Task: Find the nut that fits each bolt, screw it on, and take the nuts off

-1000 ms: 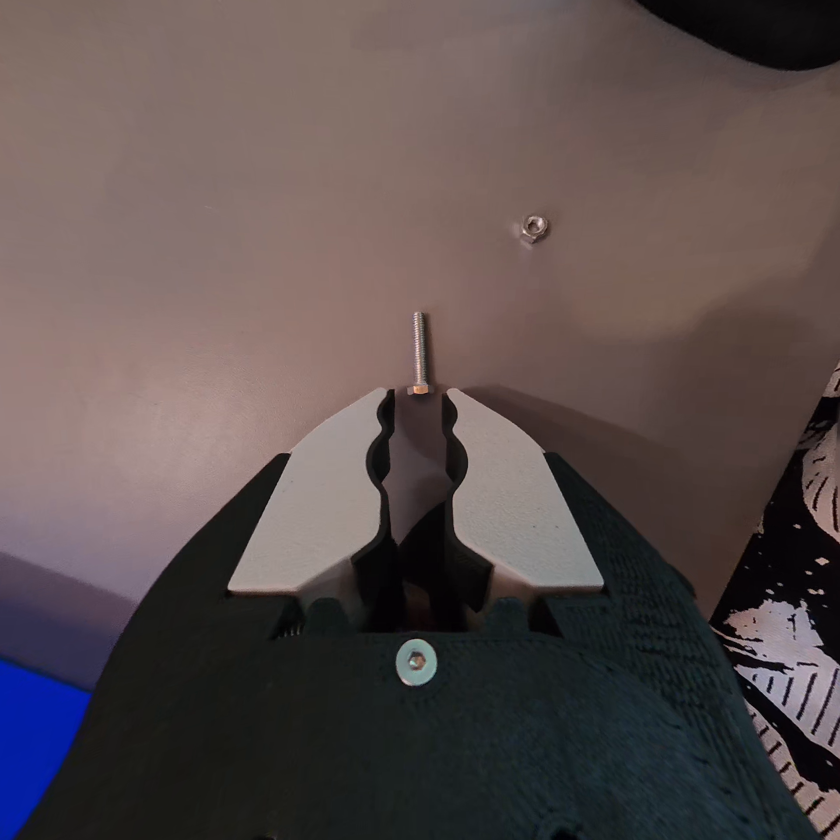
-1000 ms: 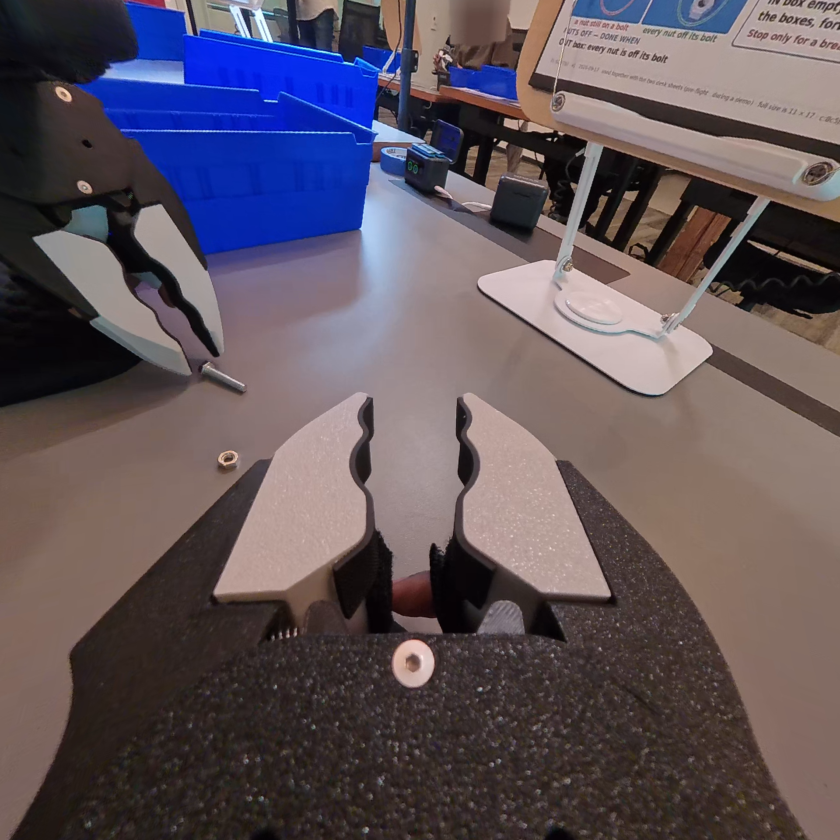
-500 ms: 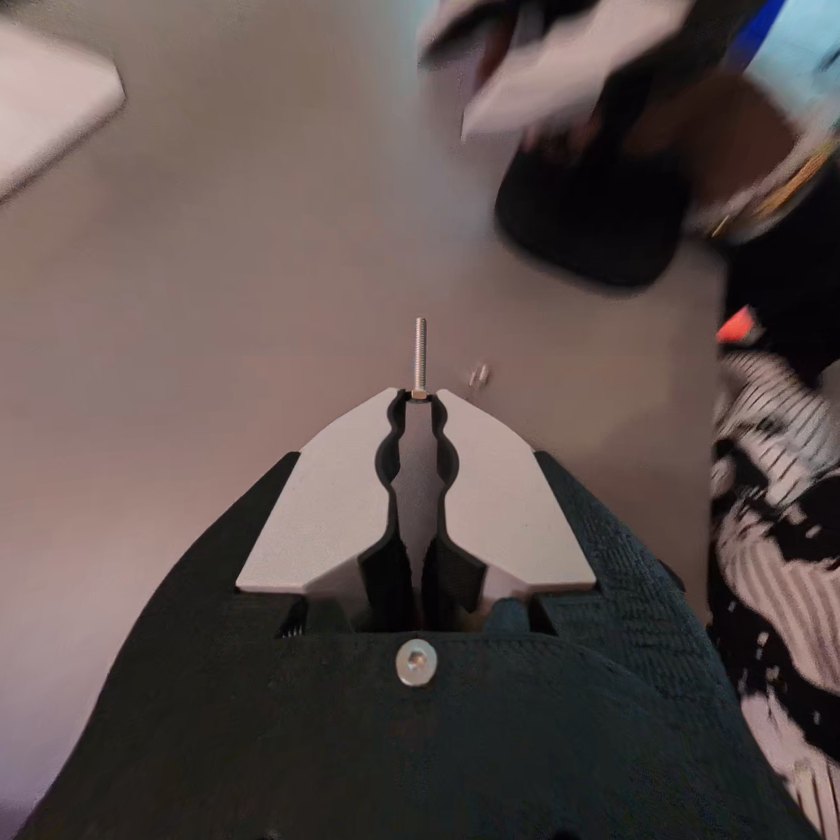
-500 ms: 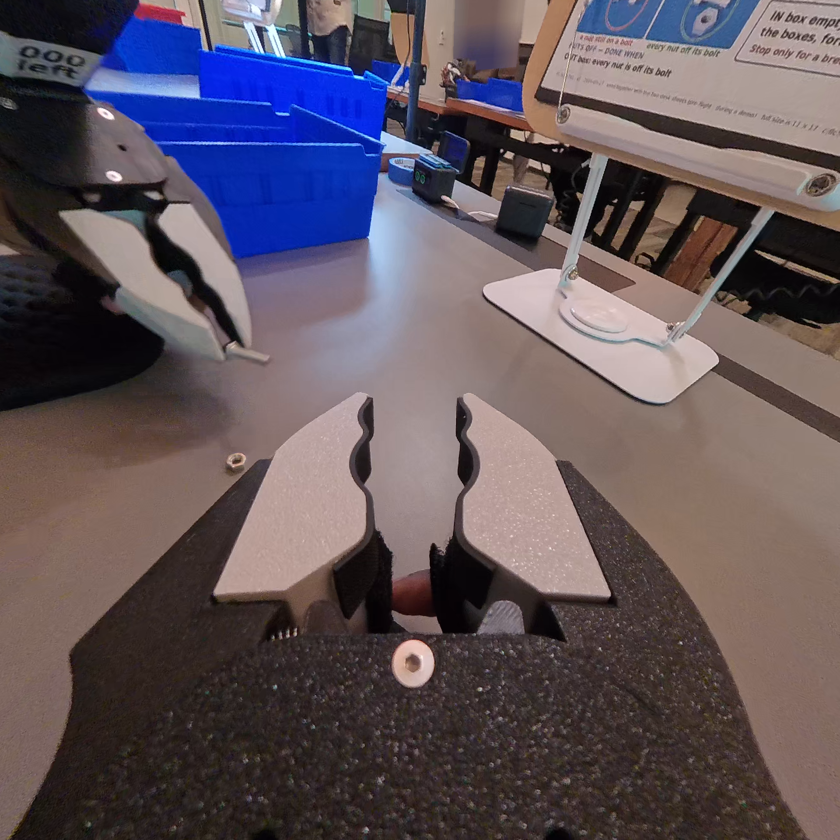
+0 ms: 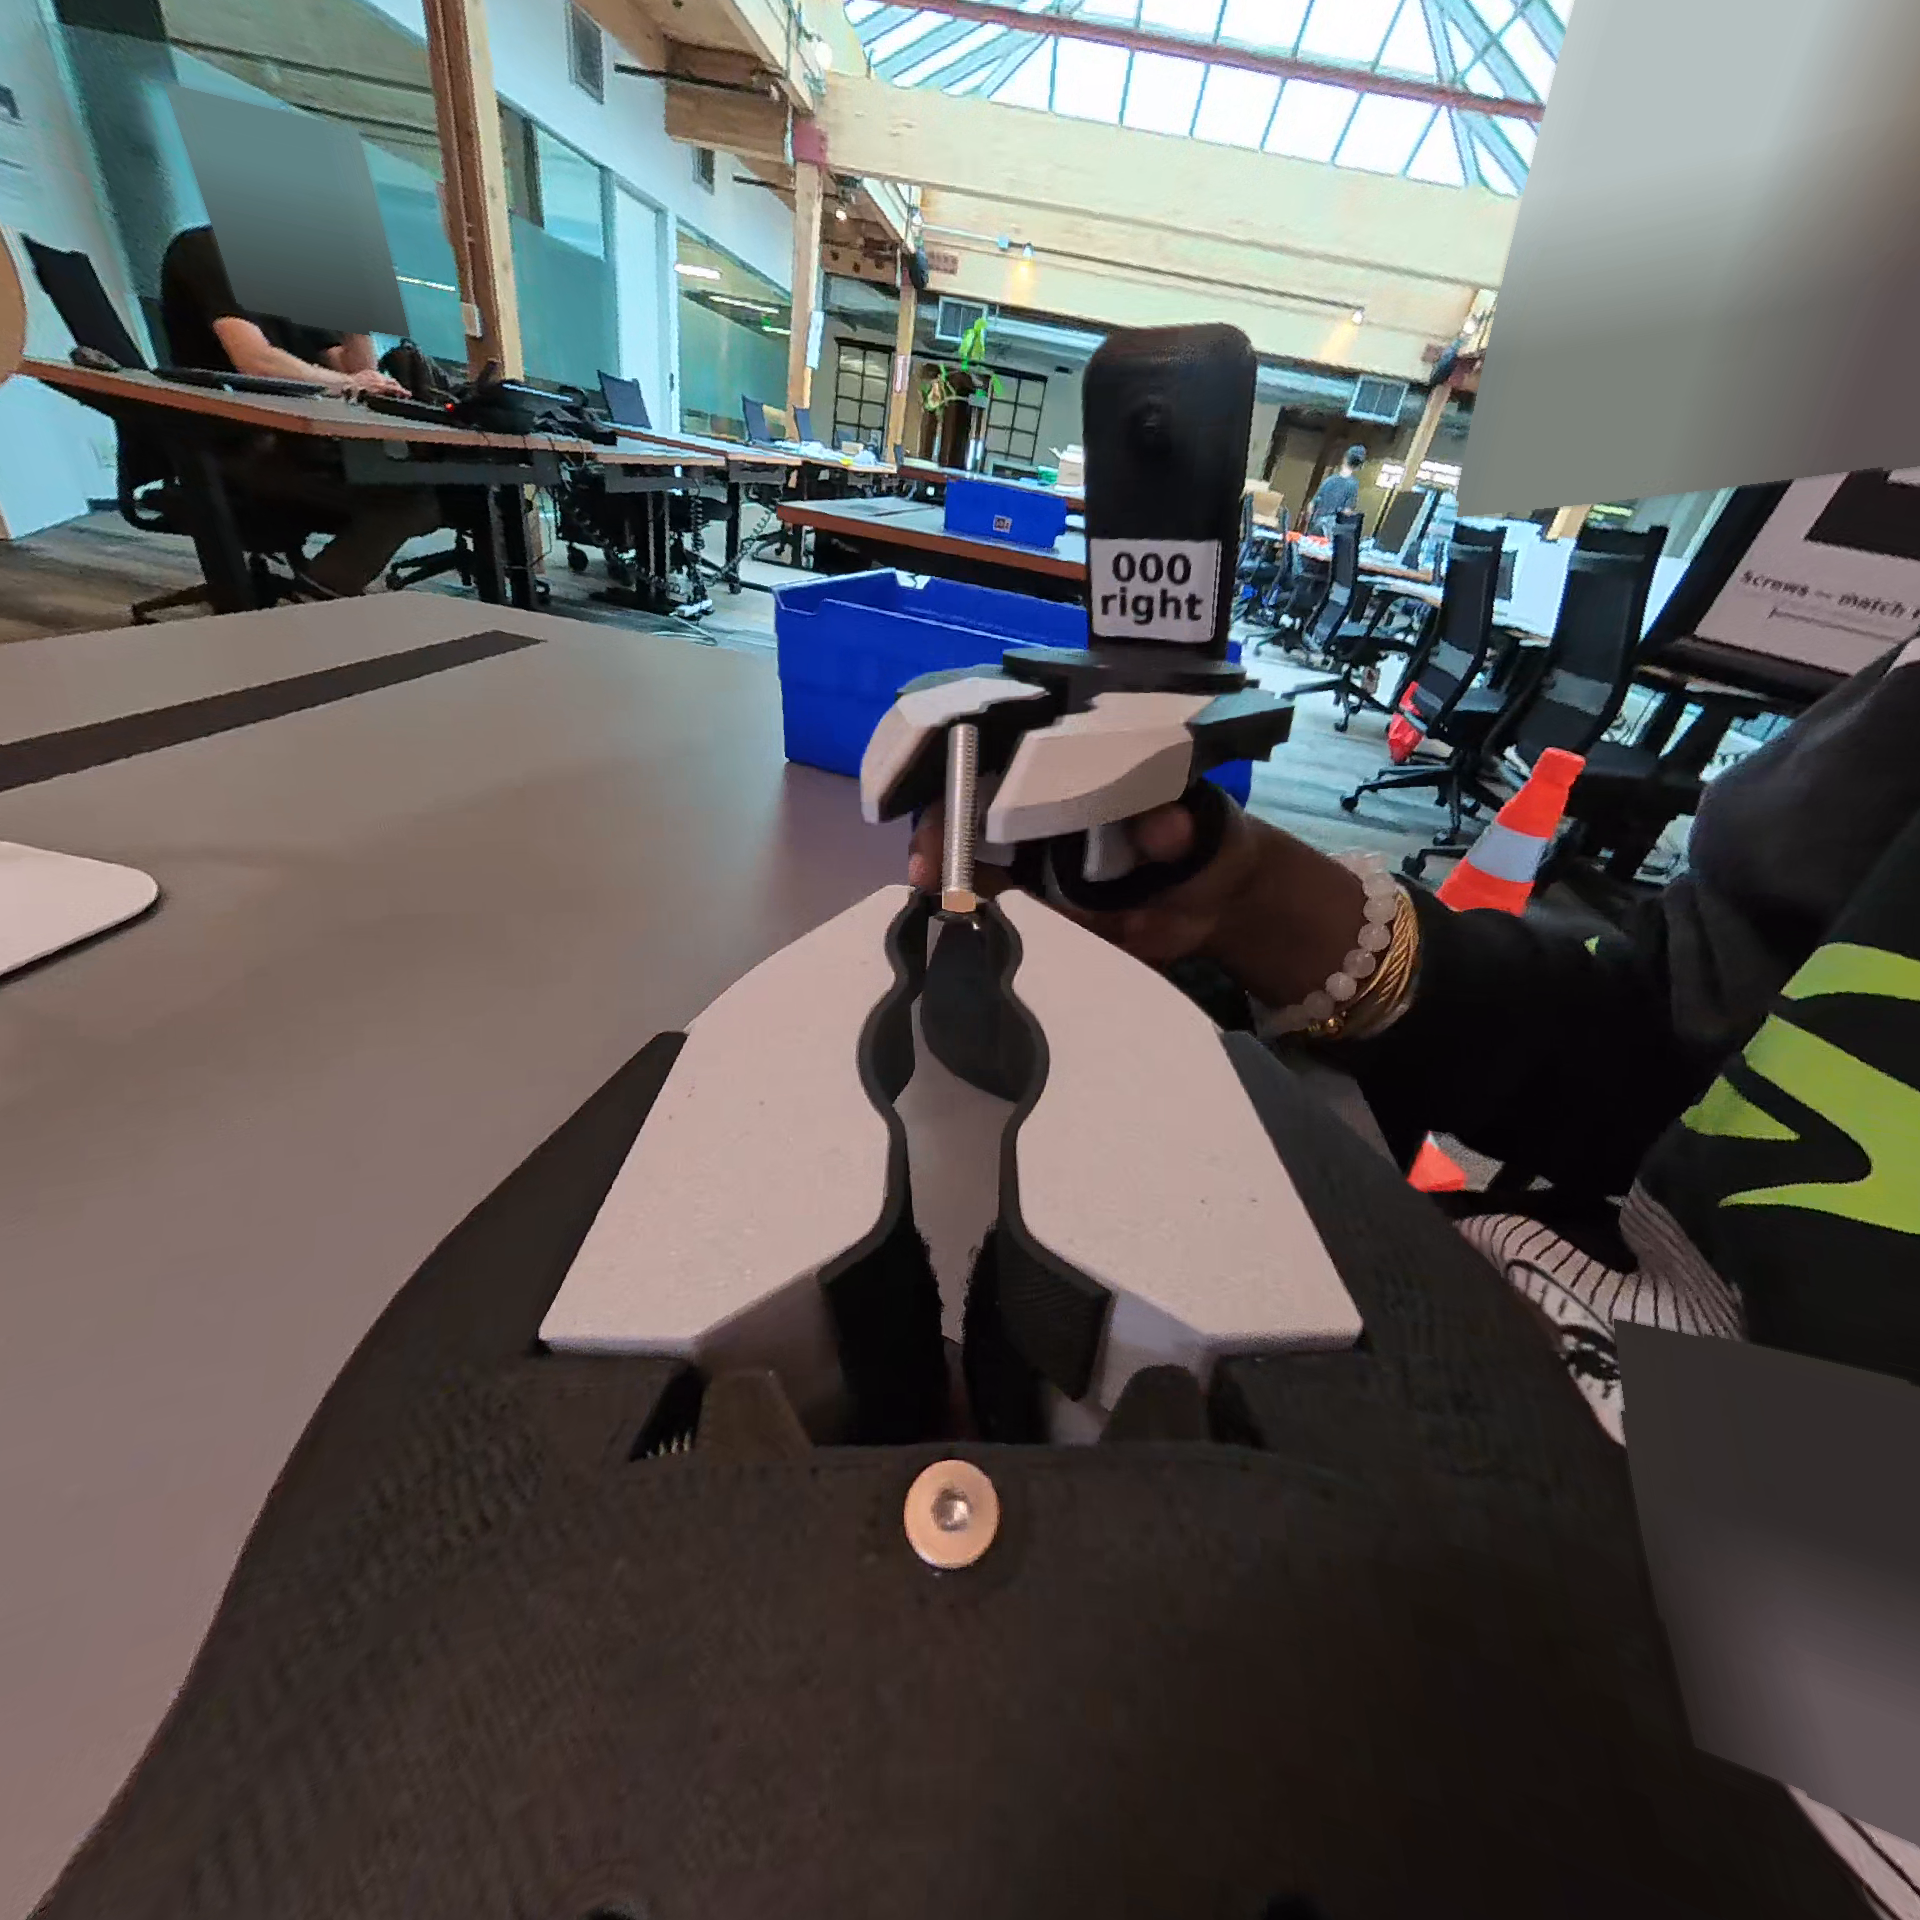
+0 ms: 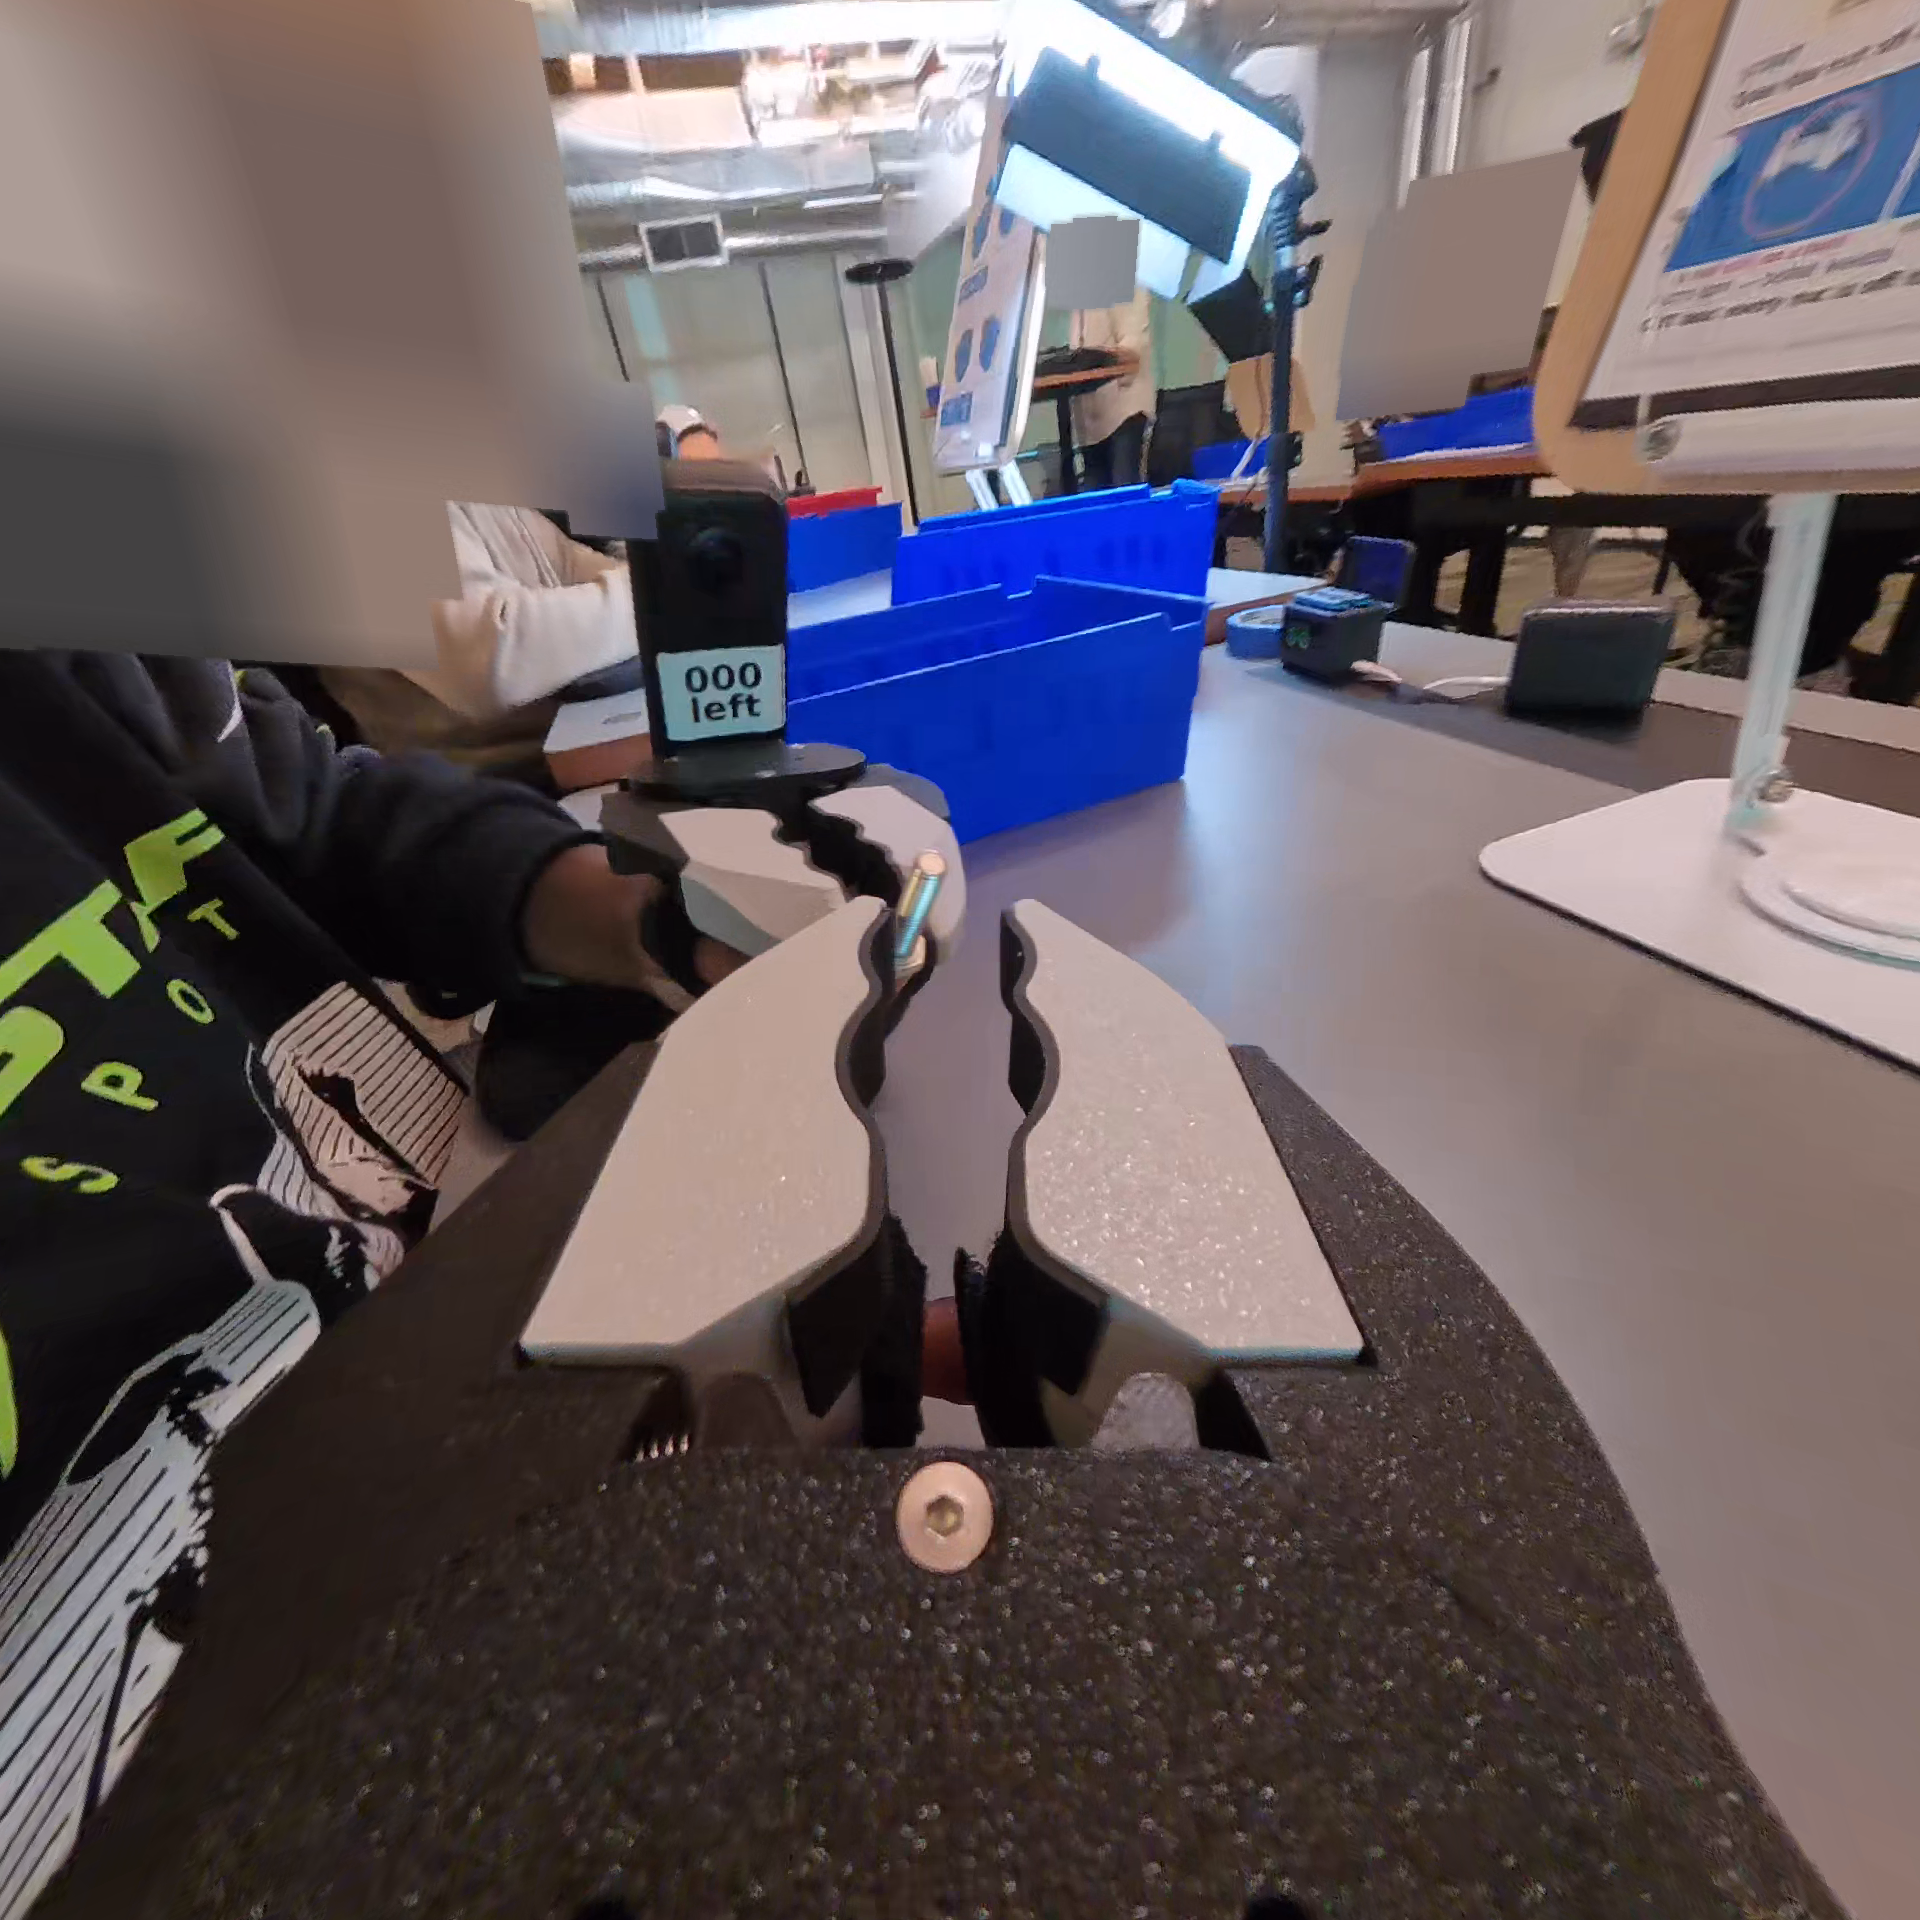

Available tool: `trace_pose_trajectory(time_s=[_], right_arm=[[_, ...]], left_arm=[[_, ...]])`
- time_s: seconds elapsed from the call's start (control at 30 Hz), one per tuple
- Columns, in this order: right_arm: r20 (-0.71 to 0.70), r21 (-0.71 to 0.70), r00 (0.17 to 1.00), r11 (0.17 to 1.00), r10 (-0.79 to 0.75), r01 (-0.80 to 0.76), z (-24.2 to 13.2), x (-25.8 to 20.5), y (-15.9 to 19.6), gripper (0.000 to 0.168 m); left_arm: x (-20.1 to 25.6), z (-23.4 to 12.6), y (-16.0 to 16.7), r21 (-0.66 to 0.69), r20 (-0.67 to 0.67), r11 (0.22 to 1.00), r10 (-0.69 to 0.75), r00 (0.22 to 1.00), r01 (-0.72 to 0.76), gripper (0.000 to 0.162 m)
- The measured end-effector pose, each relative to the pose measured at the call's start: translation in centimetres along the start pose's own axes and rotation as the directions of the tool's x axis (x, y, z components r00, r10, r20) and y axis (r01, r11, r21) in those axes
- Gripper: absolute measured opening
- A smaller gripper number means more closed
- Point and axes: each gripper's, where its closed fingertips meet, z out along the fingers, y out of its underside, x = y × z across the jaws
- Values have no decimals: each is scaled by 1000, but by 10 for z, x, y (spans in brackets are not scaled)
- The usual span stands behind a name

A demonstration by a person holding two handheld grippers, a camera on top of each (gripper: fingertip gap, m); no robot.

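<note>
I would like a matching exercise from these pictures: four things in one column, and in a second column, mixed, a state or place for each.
Things
1. left hand-held gripper
2. right hand-held gripper
3. bolt
4. blue bin

States or places
A. standing on the grey table, behind both grippers
B. open, holding nothing
C. held by its head, shaft pointing away from the fingers
D. shut on the bolt's head

Pairs: 1-D, 2-B, 3-C, 4-A
</note>
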Motion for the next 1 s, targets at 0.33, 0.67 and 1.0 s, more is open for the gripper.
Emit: trace_pose_trajectory(time_s=[0.33, 0.67, 1.0], right_arm=[[30, -35, 999, 998, -43, 44, 5, -8, 4, 6], [10, -137, 986, 977, -164, 164, 20, -12, 21, 6], [-78, -136, 988, 983, -134, 123, 28, -8, 20, 6]], left_arm=[[-12, -1, 27, -219, 80, 962, 181, 980, -160, 24], [-15, 2, 39, -326, 129, 900, 346, 929, -290, 23], [-27, -4, 35, -352, 215, 883, 401, 891, -312, 18]])
